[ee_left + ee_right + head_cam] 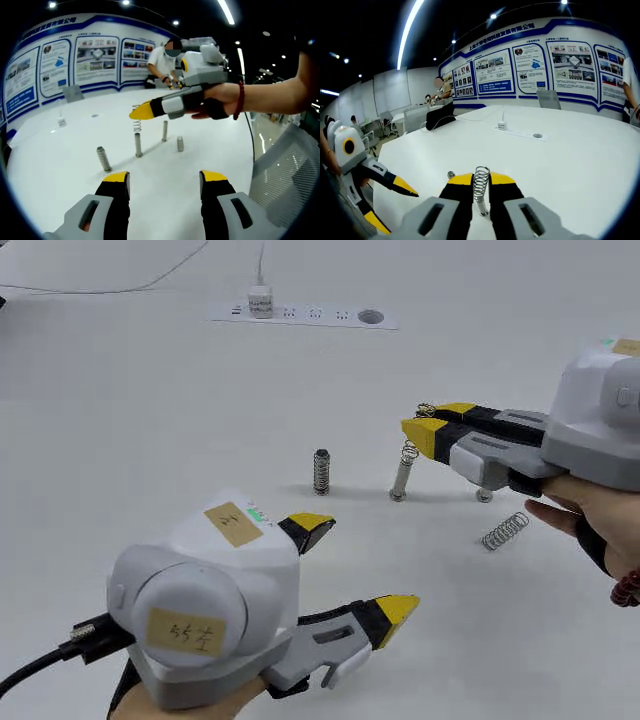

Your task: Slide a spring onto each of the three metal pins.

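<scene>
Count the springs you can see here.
3: one spring on the left pin, a second held by the right gripper over the middle pin, a third lying loose nearby. More could hide behind the gripper.

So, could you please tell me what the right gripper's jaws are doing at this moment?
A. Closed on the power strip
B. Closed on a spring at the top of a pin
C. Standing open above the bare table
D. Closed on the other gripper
B: in the right gripper view the right gripper has its jaws closed on the spring, and the head view shows that spring sitting at the top of a leaning metal pin.
</scene>
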Tool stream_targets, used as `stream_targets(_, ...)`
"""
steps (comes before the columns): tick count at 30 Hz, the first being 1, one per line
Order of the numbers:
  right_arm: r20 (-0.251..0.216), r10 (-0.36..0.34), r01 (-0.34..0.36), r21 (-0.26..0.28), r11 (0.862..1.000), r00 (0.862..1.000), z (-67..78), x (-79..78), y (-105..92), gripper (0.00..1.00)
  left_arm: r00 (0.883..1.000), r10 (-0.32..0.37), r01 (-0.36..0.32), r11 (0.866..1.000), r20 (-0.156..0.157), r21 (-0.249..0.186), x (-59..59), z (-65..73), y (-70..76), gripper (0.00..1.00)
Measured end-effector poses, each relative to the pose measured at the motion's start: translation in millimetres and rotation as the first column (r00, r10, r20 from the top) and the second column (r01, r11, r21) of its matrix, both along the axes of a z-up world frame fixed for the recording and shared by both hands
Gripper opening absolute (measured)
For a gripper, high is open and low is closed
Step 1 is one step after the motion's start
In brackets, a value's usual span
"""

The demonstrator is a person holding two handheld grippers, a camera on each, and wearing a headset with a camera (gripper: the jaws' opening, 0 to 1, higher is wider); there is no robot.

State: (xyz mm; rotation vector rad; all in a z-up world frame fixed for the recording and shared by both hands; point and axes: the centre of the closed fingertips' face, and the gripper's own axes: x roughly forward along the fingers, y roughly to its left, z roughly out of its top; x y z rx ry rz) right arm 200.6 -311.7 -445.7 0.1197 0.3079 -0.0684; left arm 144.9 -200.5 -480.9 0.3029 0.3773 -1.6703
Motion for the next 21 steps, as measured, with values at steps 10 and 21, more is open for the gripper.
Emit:
stream_targets(10,-0.024,0.001,-0.001,-0.006,1.0,1.0,-7.9,1.0,-1.1,0.12,1.0,0.007,-0.007,1.0,-0.008,0.004,0.2,-1.0,-0.1,0.6)
stream_targets(21,-0.057,-0.001,-0.002,-0.049,0.999,0.998,-17.0,1.1,2.4,0.12,1.0,0.026,-0.026,1.0,-0.006,0.012,5.4,-2.7,0.2,0.62)
